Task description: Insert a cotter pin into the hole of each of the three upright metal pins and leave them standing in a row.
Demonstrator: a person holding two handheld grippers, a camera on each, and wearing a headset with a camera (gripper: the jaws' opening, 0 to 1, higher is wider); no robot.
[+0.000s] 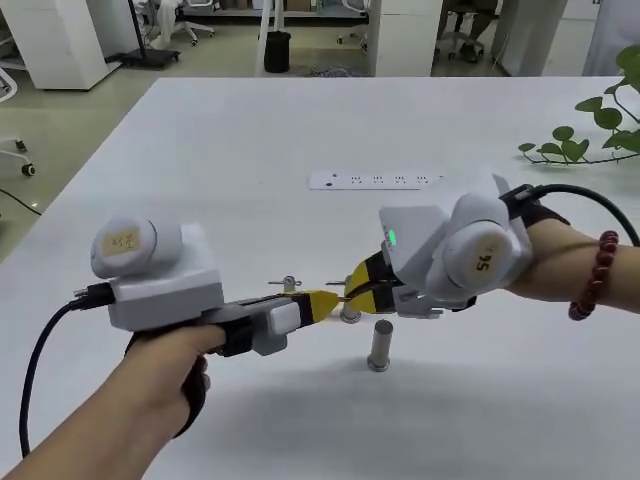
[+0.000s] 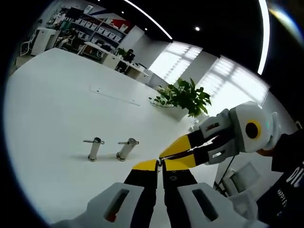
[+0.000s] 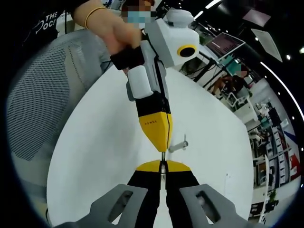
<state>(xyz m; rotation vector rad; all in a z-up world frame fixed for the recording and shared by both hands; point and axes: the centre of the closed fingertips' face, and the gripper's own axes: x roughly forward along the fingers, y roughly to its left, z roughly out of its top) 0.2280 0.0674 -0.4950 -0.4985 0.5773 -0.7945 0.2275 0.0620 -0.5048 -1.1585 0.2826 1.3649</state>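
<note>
Here, head view: my left claw [image 1: 332,300] and right claw [image 1: 352,286] meet tip to tip over the counter [image 1: 250,150]; a bare metal pin [image 1: 380,345] stands just nearer. Left gripper view: the left cottered pin [image 2: 95,148] and right cottered pin [image 2: 126,148] stand side by side. Right gripper view: both claws, jaws closed, pinch one cotter pin [image 3: 162,159].

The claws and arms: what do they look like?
The left claw and right claw have yellow tips on black jaws, pale grey bodies and black cables. The right wrist wears a red bead bracelet, the left a thin yellow bangle.
</note>
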